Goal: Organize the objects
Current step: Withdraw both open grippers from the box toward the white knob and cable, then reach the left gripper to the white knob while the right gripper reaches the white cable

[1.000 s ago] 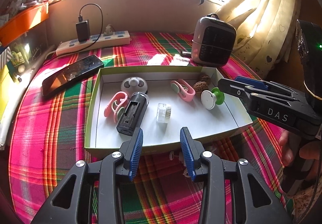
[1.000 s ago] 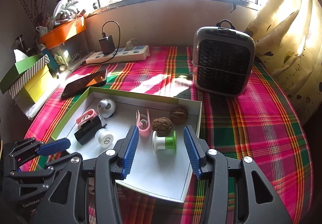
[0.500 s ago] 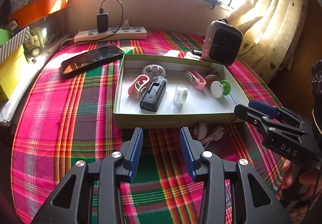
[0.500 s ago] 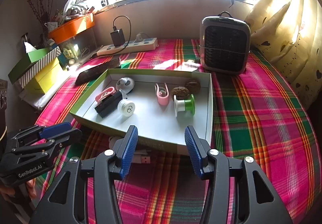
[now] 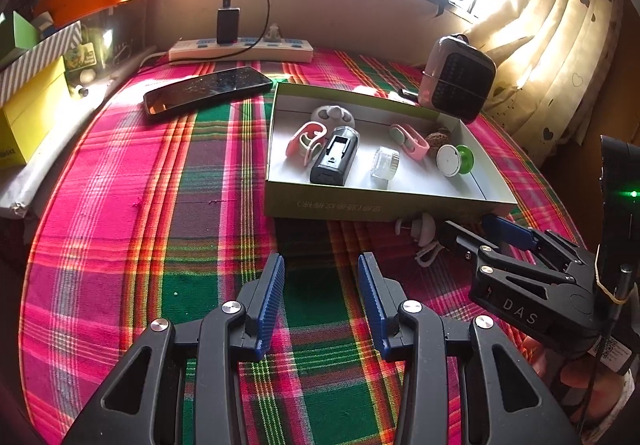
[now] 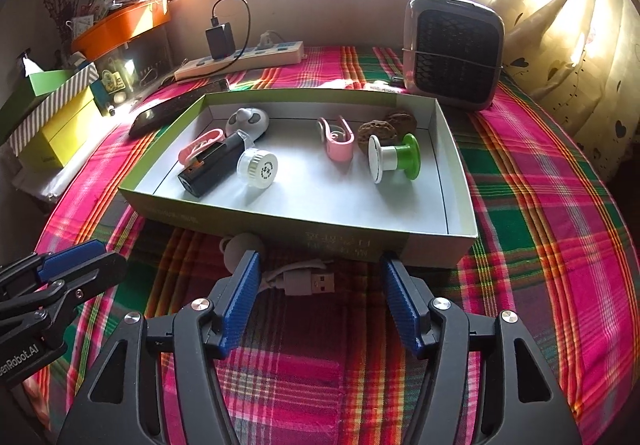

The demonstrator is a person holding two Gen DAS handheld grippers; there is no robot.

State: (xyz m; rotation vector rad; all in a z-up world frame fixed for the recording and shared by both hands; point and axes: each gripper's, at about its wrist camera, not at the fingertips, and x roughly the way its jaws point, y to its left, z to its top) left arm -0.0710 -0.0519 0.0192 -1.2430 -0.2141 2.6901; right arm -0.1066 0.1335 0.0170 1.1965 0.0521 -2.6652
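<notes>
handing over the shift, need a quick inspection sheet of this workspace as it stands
surface: plaid cloth, bare in front of the left gripper
job's things: open box holds black device, two pink clips, green spool, clear jar, two walnuts, round grey piece
clutter: phone, small heater, yellow box
grippers: left gripper open, empty; right gripper open, has just been opening, usb plug lies between its fingers, unpressed
cables: white usb cable outside the box; charger lead on power strip
surroundings: window, curtain
</notes>
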